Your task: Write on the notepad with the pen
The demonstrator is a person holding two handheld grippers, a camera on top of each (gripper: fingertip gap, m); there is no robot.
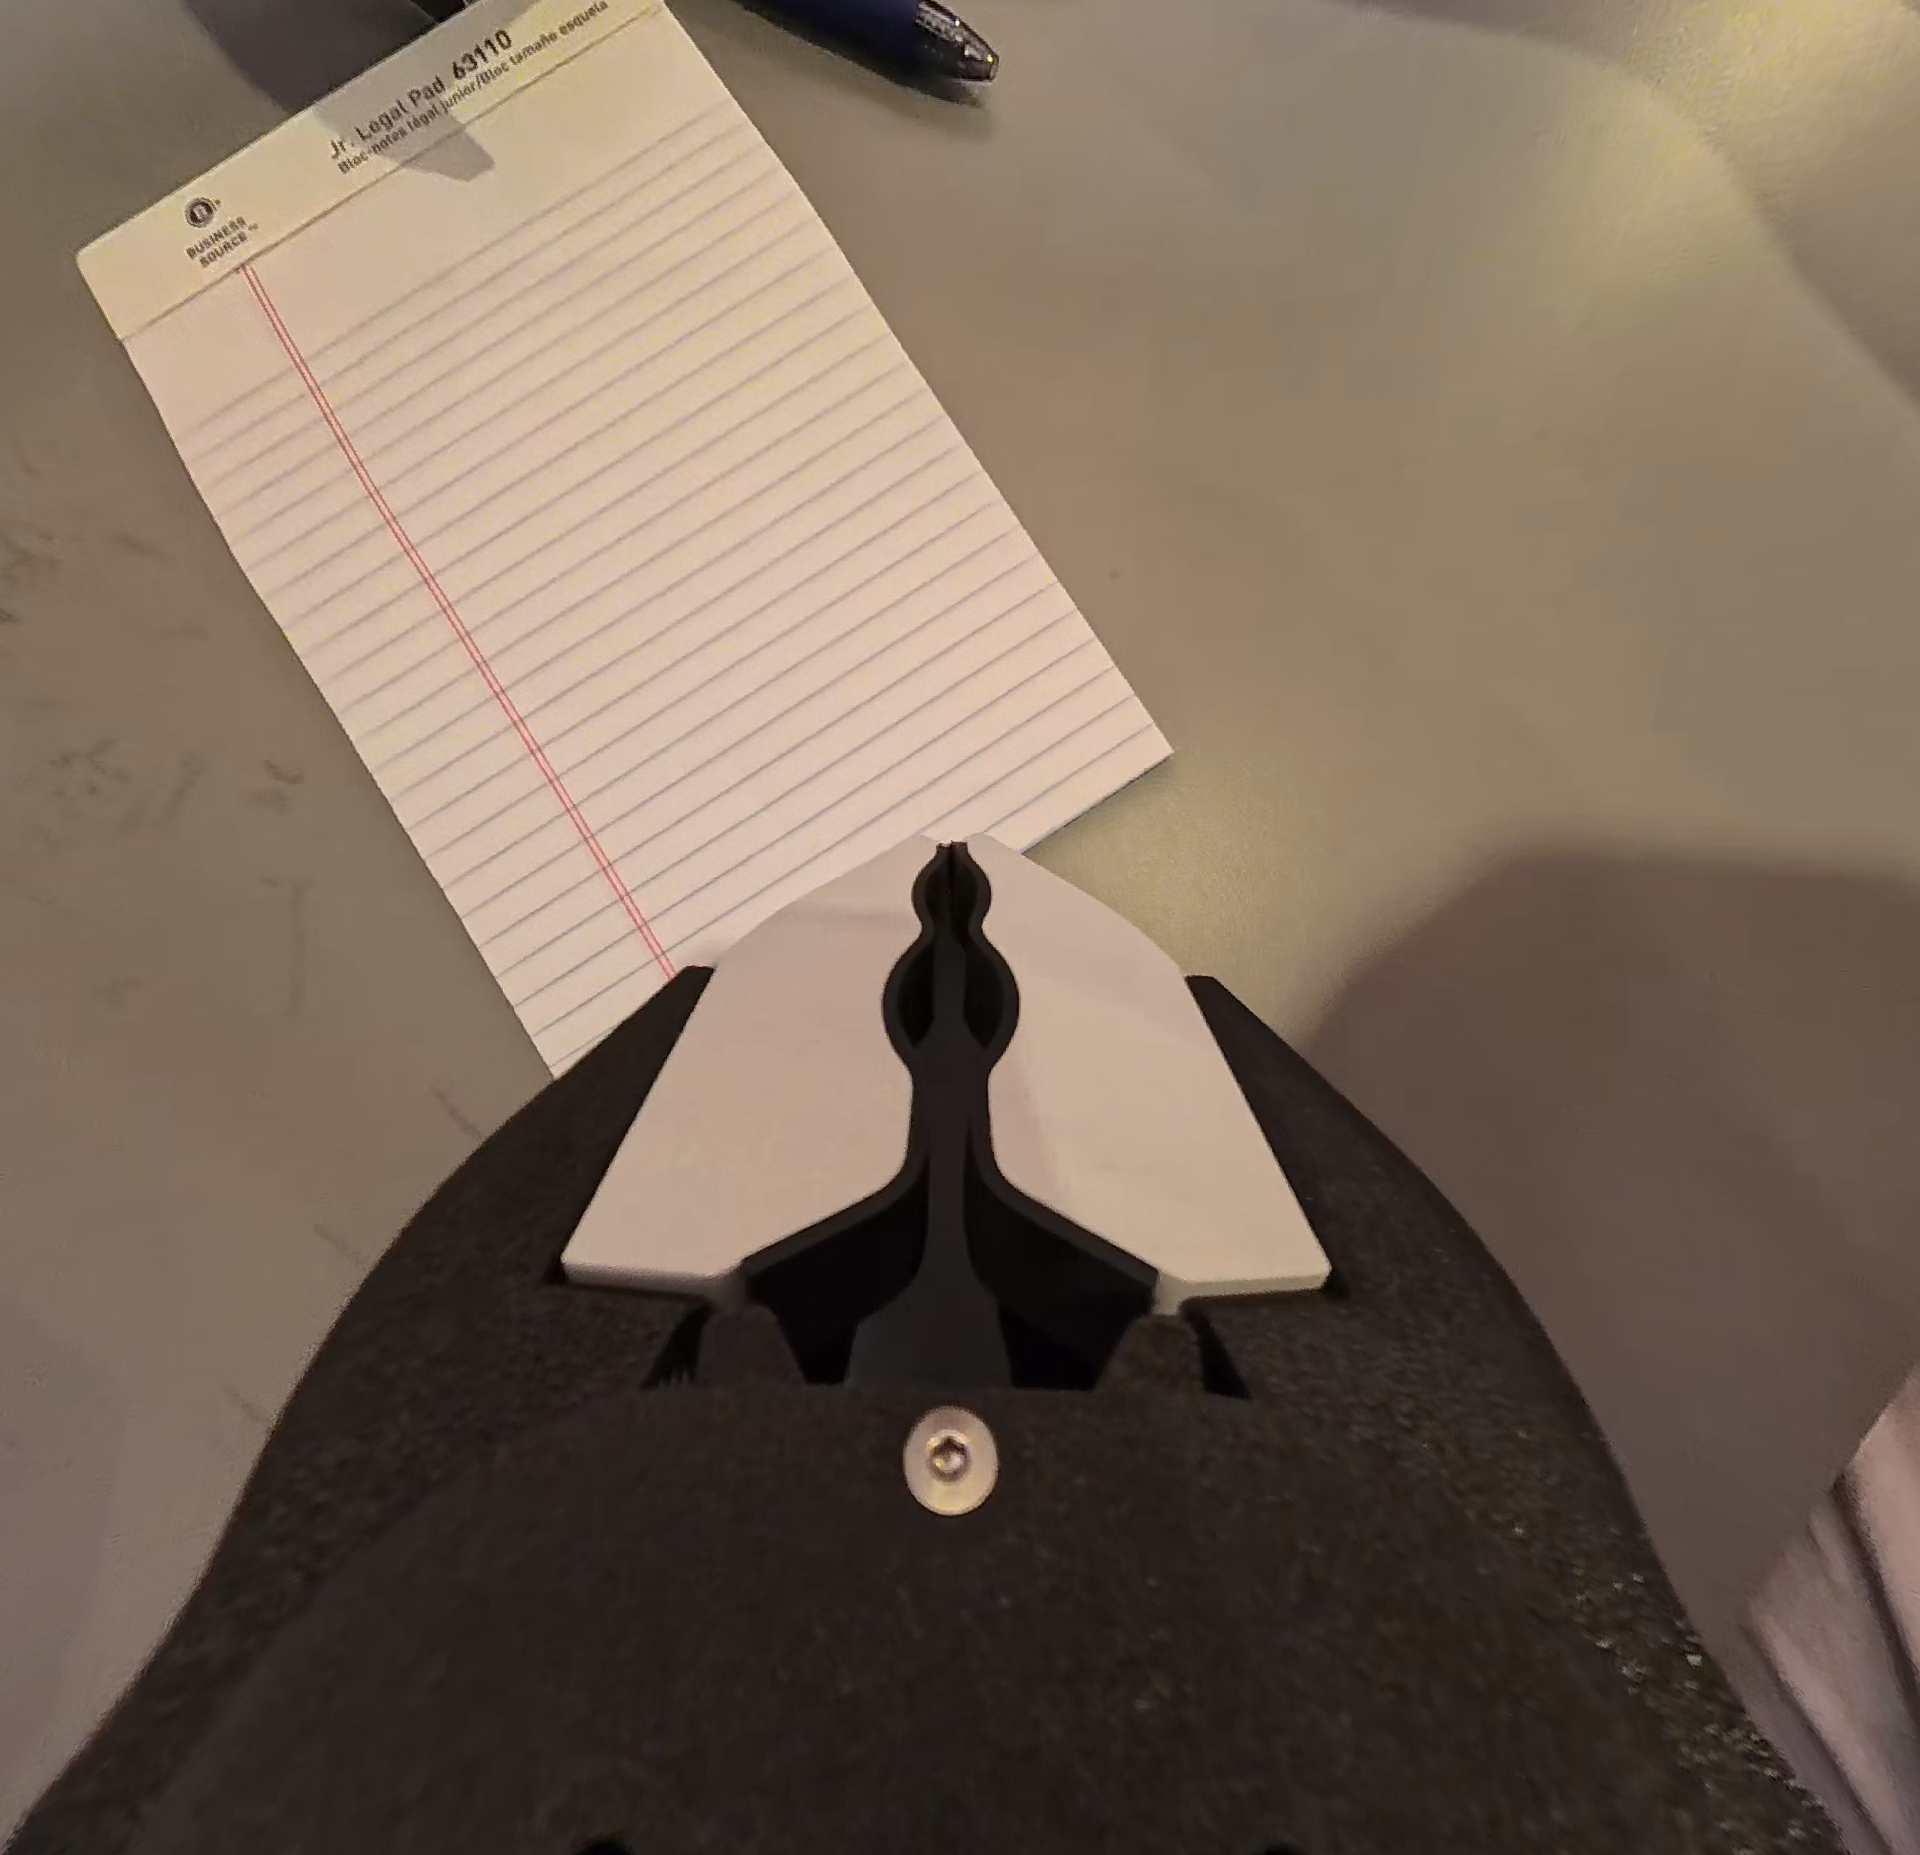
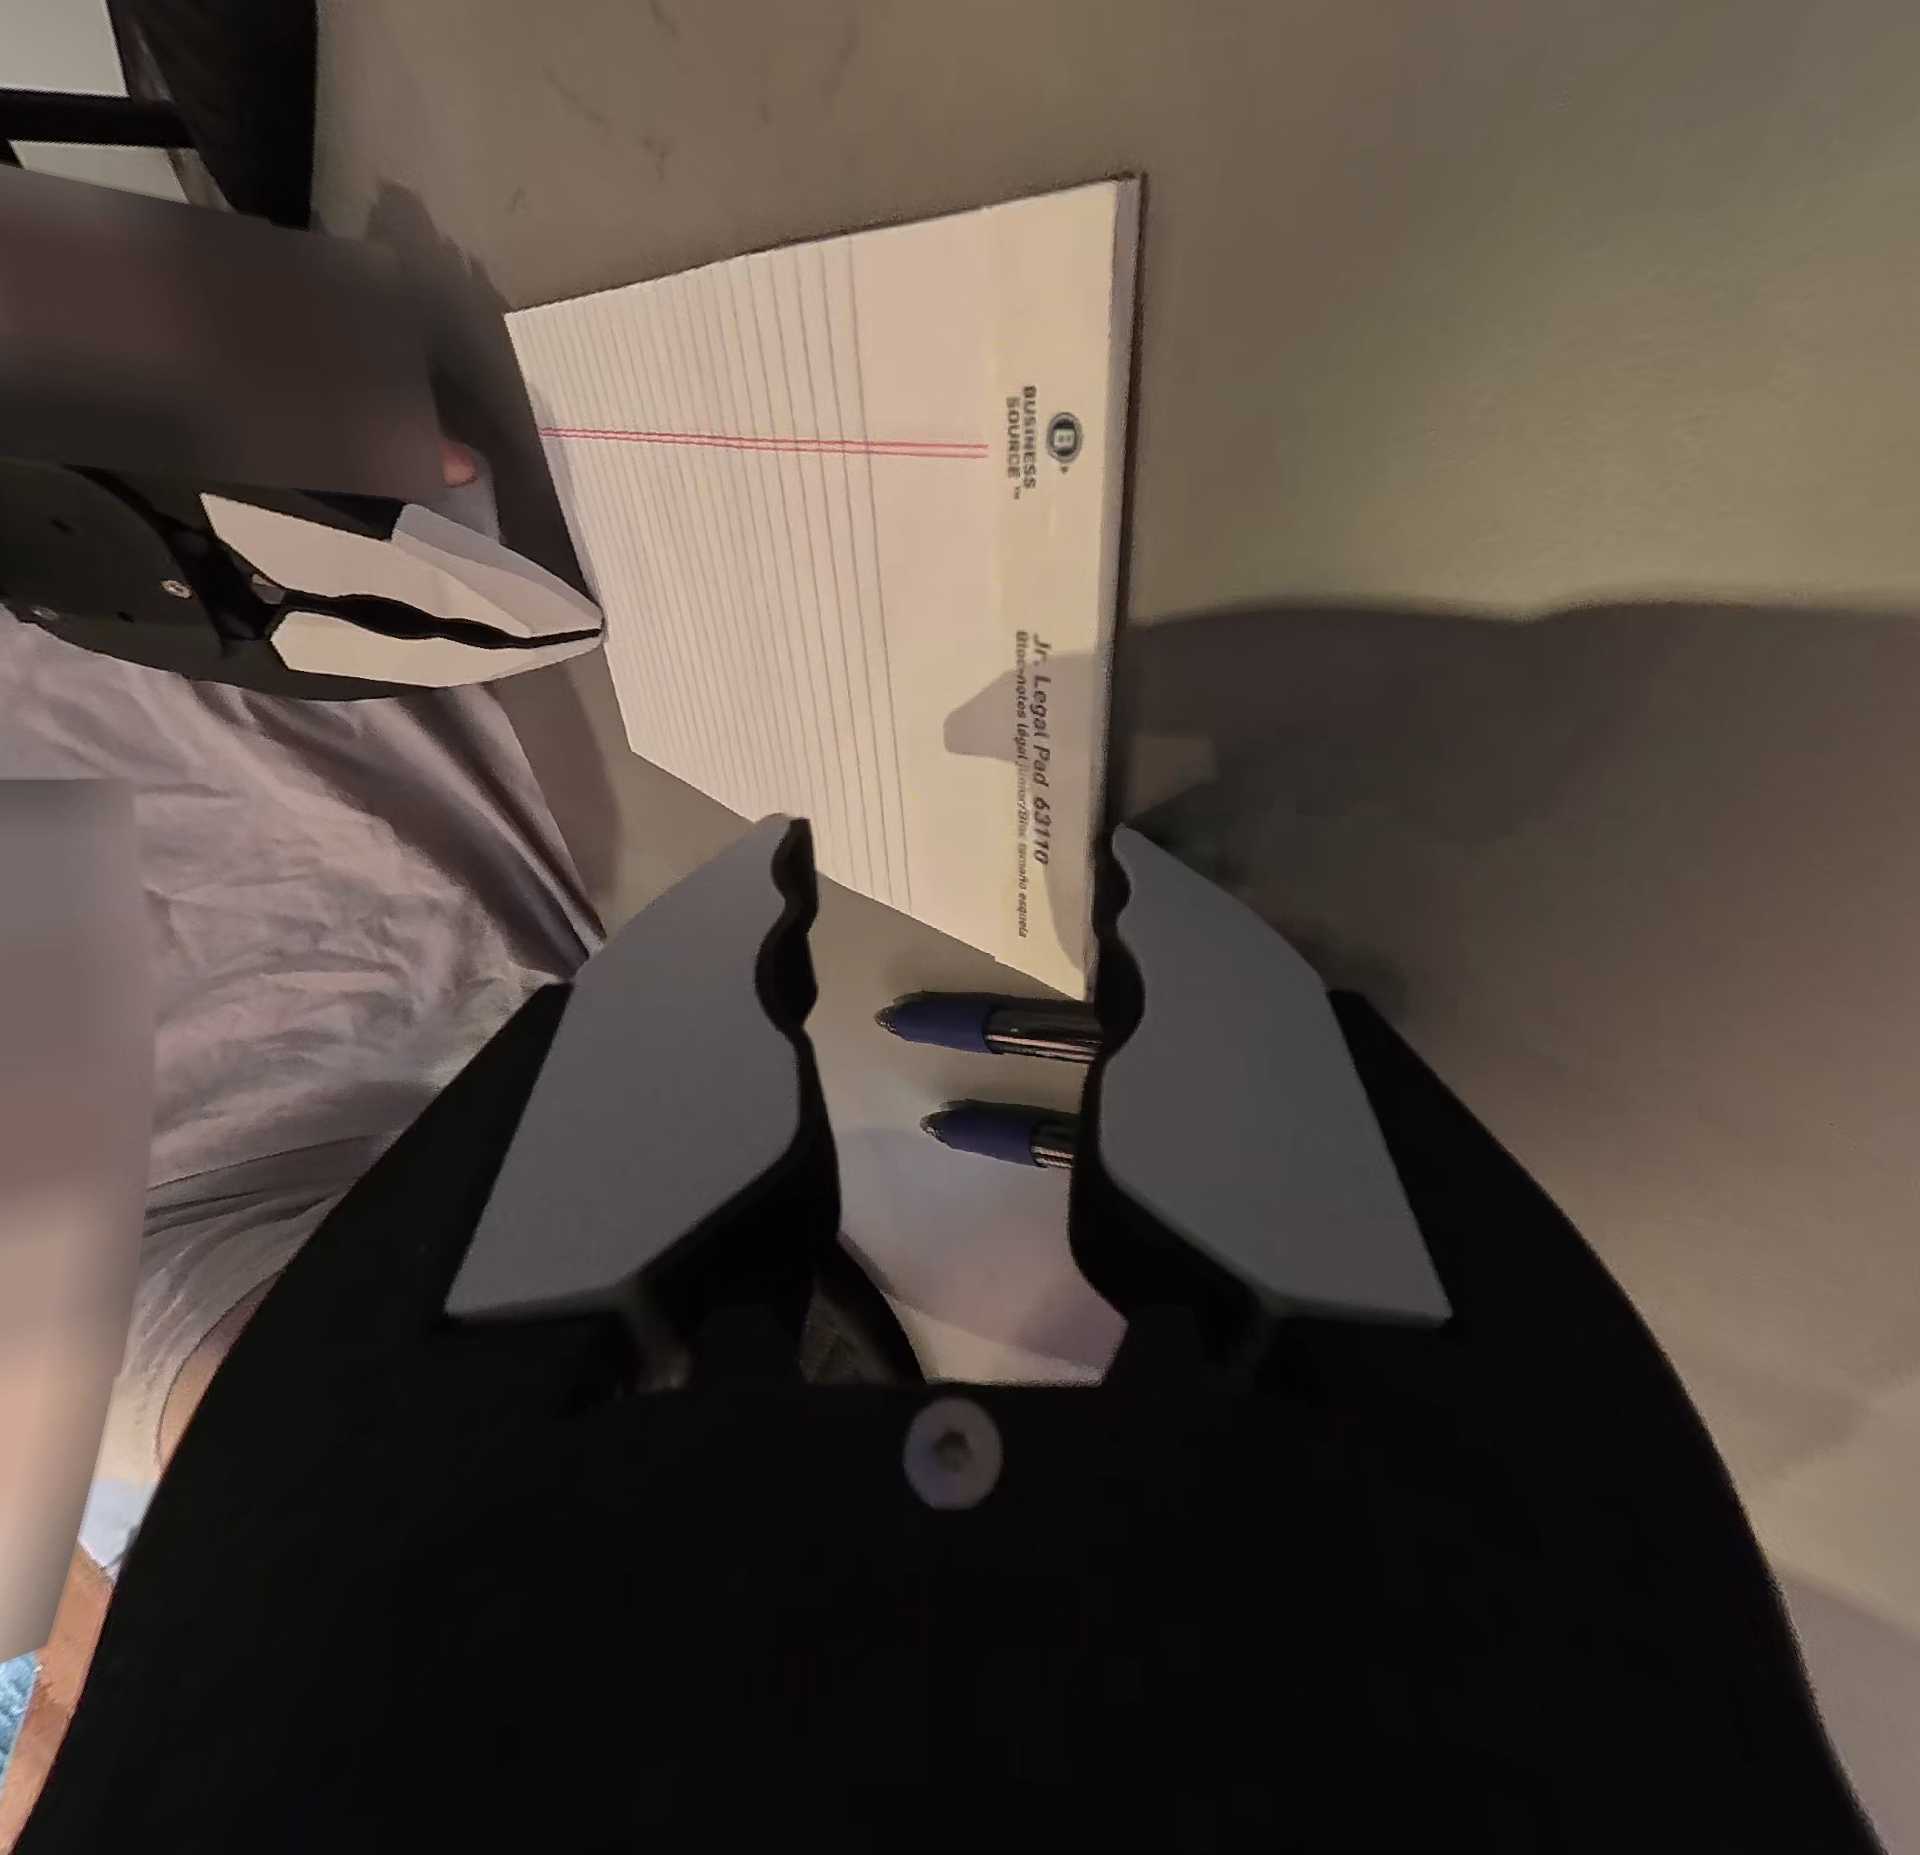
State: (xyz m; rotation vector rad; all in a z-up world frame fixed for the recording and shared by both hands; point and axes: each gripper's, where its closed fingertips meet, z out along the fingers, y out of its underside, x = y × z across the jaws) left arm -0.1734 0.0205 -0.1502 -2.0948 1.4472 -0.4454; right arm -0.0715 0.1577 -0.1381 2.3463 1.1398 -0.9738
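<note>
The notepad (image 1: 582, 517) is lying flat on the grey table (image 1: 1455, 558), a white lined pad with a red margin line and a cream header band at its bound end. No handwriting is showing on its lines, so the writing looks not yet begun. That band is carrying a small round logo and some printed text, maker's marking by the look of it, which I am leaving unquoted.

Going from left to right in the left wrist view: the pad is taking up the left and centre, and the left gripper (image 1: 951, 855) is hovering over or resting on its near corner. I cannot tell if it is touching the paper. Its white fingers (image 1: 790, 1078) are pressed together at the tips with nothing between them. My guess is that it is sitting there to pin the pad so the page will not slide under a pen stroke.

Further right, beyond the pad's top corner, a blue-gripped pen (image 1: 883, 3) is lying on the table with its metal tip pointing right.

In the right wrist view the right gripper (image 2: 961, 849) is standing wide open and empty, framing two pens (image 2: 987, 1021) lying side by side just past the pad's header end. It seems to be lining up to take one; the barrels are partly hidden behind its right finger.
</note>
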